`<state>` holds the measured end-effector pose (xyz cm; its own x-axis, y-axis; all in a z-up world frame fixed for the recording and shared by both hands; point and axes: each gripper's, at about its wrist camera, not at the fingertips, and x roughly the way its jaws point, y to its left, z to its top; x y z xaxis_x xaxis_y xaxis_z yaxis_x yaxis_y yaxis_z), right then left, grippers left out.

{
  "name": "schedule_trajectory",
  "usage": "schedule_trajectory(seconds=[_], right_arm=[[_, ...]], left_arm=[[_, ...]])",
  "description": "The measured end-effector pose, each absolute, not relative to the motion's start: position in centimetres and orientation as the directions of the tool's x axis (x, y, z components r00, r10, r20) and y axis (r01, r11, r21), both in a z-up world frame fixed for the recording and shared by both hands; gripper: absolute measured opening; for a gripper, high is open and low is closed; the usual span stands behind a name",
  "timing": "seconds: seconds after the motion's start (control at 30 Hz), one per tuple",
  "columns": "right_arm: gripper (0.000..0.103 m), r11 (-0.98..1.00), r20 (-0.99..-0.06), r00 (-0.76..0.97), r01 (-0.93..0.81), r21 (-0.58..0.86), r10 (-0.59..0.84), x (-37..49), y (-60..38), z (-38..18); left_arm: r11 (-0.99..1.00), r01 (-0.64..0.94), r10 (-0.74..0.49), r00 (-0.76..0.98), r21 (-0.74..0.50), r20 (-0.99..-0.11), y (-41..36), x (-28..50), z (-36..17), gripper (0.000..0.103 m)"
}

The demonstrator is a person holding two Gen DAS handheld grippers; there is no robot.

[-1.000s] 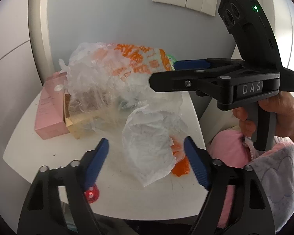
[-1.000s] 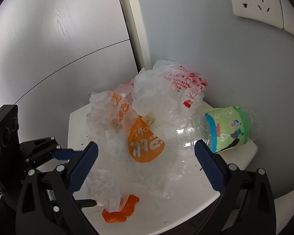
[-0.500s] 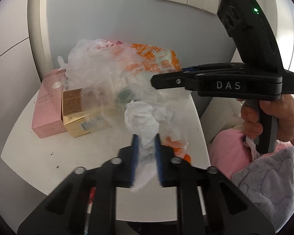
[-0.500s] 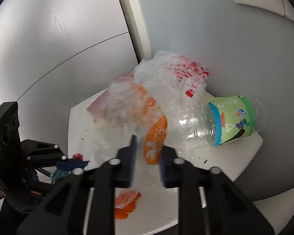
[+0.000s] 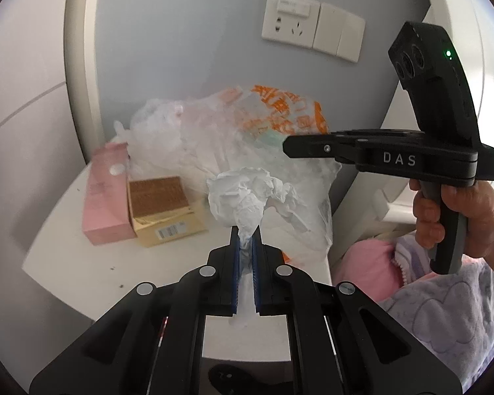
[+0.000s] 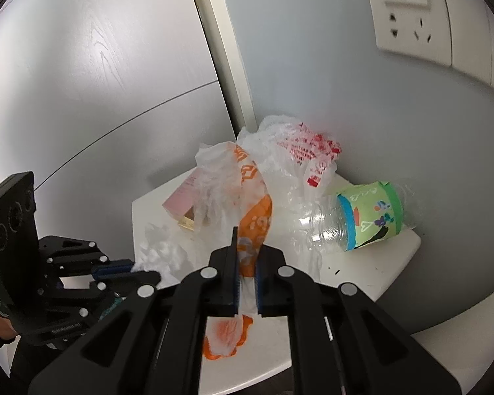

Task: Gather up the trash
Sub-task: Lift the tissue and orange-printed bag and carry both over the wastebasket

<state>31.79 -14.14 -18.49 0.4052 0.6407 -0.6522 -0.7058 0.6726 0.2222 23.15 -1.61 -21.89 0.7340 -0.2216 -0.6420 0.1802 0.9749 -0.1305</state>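
A small white table (image 5: 66, 263) sits in a corner between a grey wall with a socket plate (image 5: 288, 19) and a pale wood-grain panel (image 6: 82, 82). On it lies a heap of trash. The left gripper (image 5: 246, 247) is closed on a crumpled white tissue (image 5: 247, 194), which bunches up above its blue pads (image 5: 235, 263). The right gripper (image 6: 246, 256) is clamped on the orange-printed plastic bag (image 6: 253, 210), drawing it up from the heap.

Only the left wrist view shows the pink carton (image 5: 105, 197) and the brown-topped box (image 5: 163, 207) side by side at the table's left, plus the person's right hand (image 5: 461, 217) around the handle and pink and lilac fabric (image 5: 428, 296) beyond the table edge. Only the right wrist view shows the clear bottle (image 6: 352, 223) with a green label lying on its side against the wall, a red-printed bag (image 6: 306, 154) behind it, and an orange scrap (image 6: 227, 339) on the table near the front edge.
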Motion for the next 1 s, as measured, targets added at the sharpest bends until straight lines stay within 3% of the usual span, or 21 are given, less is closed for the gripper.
schedule_trajectory(seconds=[0.57,1.0], right_arm=[[0.009,0.619,-0.597,0.434,-0.773,0.139,0.675,24.4,-12.5,-12.2],[0.009,0.548,-0.578,0.39,-0.828,0.12,0.717,19.7,-8.3,-10.8]], left_arm=[[0.988,0.12,-0.156,0.804,-0.1,-0.573,0.5,16.0,-15.5,0.005],[0.997,0.015,-0.056,0.832,-0.079,-0.552,3.8,10.4,-13.5,0.005]])
